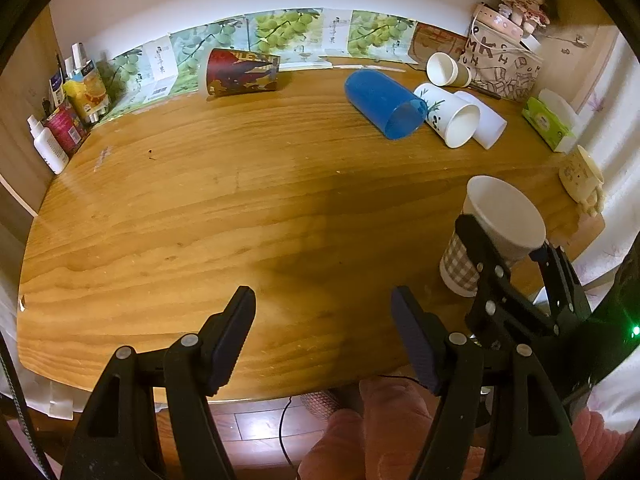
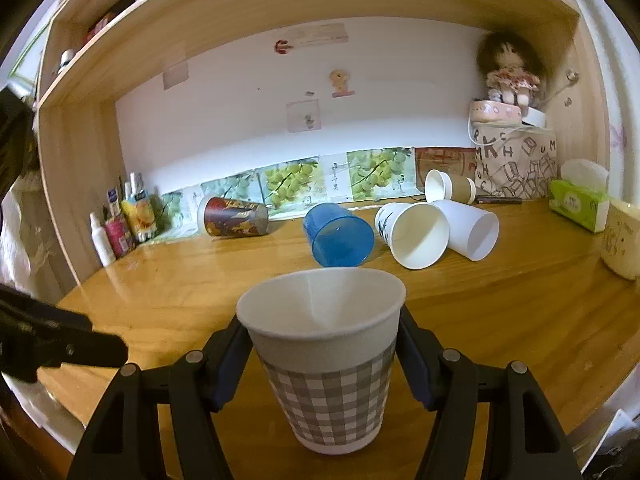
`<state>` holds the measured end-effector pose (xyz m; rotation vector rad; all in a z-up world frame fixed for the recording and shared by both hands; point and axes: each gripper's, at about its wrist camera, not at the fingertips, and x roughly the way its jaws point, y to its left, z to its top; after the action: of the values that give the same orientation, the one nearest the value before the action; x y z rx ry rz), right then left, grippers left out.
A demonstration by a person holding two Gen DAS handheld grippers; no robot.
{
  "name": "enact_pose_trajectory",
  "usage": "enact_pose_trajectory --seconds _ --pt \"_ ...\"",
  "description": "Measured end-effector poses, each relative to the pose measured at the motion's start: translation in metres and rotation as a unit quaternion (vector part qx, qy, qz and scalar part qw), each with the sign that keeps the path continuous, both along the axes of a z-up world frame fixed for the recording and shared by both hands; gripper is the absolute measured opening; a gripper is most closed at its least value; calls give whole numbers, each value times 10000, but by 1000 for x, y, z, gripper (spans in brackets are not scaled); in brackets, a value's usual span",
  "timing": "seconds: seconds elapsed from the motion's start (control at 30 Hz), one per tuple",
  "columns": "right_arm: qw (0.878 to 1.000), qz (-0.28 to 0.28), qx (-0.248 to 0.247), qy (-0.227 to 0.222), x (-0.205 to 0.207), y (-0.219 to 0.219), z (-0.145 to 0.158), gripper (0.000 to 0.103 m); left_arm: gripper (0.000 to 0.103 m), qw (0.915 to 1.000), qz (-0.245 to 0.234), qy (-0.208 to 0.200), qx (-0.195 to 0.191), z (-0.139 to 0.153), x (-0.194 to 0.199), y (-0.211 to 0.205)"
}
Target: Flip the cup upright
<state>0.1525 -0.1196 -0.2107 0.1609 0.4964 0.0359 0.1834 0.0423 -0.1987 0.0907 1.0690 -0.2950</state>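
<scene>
Checked cup [image 2: 326, 364] stands upright on the desk [image 2: 520, 320] near its front edge, between the right gripper's [image 2: 324, 354] fingers. Behind it, a row of cups on their sides: printed cup [image 2: 234, 217] left, plastic cup [image 2: 338, 234] middle, two paper cups [image 2: 416, 234] right, another cup [image 2: 448, 187] behind them. Bottles [image 2: 116, 228] far left, tissue box [image 2: 578, 204] far right.

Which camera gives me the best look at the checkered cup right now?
The right wrist view. The checkered paper cup sits centred and mouth-up between the right gripper fingers, open rim and plaid band both clear. The left wrist view shows it only at the right edge, tilted by distortion and partly covered by the right gripper's fingers.
</scene>
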Motion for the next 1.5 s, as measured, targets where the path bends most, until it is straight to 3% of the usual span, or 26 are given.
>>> enact_pose_trajectory --seconds 0.53,0.57,0.63,0.9,1.13,1.27,1.4,1.5 --pt "9980 198 -182 577 -10 -1 -13 68 74 9999 -95 -27 -131 2 -9 -2" --pt "9975 205 -226 639 -11 -1 -14 69 74 9998 -103 -21 -141 1 -9 -1" --pt "9963 247 -296 764 -12 -1 -17 80 74 9999 -129 -20 -106 1 -10 -1" --pt "9896 179 -387 1377 -30 -15 -16 81 74 9997 108 206 3 -8 -8 -2" --pt "9697 194 -379 2407 -41 -46 8 81 74 9980 521 352 52 7 -16 -8" --pt "9543 299 -131 2969 -40 -63 35 85 82 9970 612 476 -88 31 -29 -18" --pt "9363 328 -170 3491 -35 -74 64 85 84 9966 735 352 -157 62 -45 -28" --pt "9253 248 -193 3779 -33 -81 83 86 92 9966 788 230 -118 80 -56 -35"
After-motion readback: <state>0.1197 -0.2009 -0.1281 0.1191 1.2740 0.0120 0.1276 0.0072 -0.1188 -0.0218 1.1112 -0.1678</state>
